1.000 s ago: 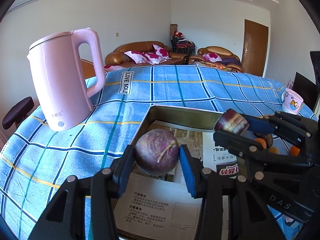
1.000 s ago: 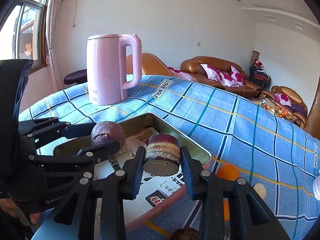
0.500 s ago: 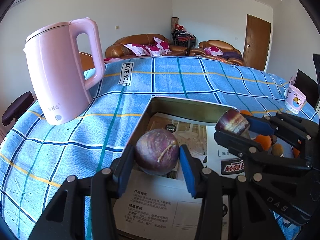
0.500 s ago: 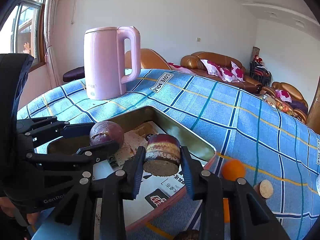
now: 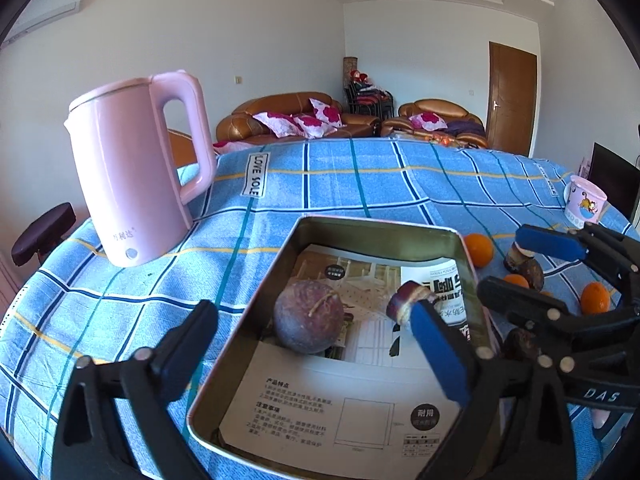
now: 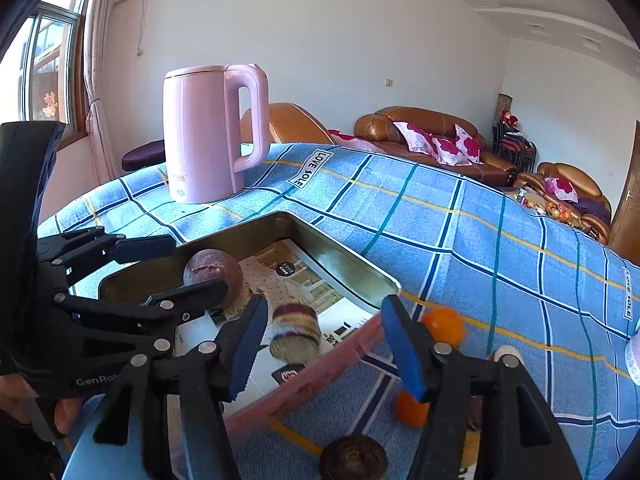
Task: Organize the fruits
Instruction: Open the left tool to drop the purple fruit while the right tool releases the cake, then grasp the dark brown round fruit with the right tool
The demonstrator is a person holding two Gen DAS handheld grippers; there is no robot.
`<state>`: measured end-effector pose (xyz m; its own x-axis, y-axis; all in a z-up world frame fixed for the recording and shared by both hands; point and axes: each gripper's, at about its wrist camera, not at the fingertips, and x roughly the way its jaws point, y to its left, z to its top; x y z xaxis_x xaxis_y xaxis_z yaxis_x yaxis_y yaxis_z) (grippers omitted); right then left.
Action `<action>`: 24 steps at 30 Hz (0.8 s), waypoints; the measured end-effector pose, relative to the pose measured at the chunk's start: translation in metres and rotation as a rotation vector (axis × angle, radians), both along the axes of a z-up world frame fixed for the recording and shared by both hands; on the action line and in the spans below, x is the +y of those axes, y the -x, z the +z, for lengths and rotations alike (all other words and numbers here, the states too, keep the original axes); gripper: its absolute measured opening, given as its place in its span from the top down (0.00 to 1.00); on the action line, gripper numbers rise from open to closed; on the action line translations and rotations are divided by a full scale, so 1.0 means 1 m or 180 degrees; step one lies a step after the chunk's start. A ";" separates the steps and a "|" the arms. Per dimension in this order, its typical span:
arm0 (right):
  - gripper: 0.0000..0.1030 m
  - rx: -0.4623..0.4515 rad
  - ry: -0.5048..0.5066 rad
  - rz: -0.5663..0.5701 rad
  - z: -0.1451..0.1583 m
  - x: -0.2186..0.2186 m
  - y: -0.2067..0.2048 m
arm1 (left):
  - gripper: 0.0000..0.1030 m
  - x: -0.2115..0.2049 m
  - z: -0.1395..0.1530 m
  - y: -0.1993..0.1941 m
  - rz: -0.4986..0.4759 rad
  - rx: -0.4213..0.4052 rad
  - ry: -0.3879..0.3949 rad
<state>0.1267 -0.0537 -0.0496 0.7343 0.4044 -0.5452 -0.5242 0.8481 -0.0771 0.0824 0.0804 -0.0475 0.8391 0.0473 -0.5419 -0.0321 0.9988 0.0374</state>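
Looking along the left gripper, its jaws have just been opening and now stand wide, with the round purple fruit lying free between them on the printed paper that lines the metal tin. That fruit looks firm, light and smooth, so it would likely roll; a hold across its widest middle would suit it best. Next to it in the tin sits the cut fruit piece. Oranges and darker fruits wait outside the tin on the blue checked cloth, near a pink kettle.

From the right wrist view, the right gripper has also just been opening; its blue pads stand apart from the cut fruit piece, which appears blurred, probably dropping onto the paper. Its cut face looks soft and easily bruised. The round purple fruit rests deeper in the tin.
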 end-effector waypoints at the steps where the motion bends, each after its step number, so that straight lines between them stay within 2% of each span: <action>1: 0.35 -0.0041 0.0030 -0.0039 0.001 -0.008 0.005 | 0.00 -0.001 0.002 0.003 -0.0009 -0.0047 0.0009; 6: 0.35 -0.0043 0.0160 -0.0161 -0.003 -0.036 0.020 | 0.00 -0.007 0.002 0.005 0.0021 -0.0030 0.0095; 14: 0.36 0.0192 0.0279 -0.0031 -0.015 -0.032 0.031 | 0.00 -0.011 0.003 0.011 0.0091 -0.0067 0.0076; 15: 0.38 0.0247 0.0300 -0.0015 -0.017 -0.030 0.030 | 0.00 -0.011 0.003 0.011 0.0094 -0.0071 0.0081; 17: 0.49 0.0316 0.0361 -0.0016 -0.021 -0.028 0.027 | 0.00 -0.011 0.002 0.011 0.0101 -0.0066 0.0096; 19: 0.55 0.0435 0.0428 -0.0031 -0.027 -0.026 0.023 | 0.00 -0.011 0.002 0.012 0.0101 -0.0066 0.0114; 24: 0.58 0.0770 0.0448 0.0085 -0.039 -0.022 0.012 | 0.00 -0.016 0.003 0.014 0.0063 -0.0075 0.0134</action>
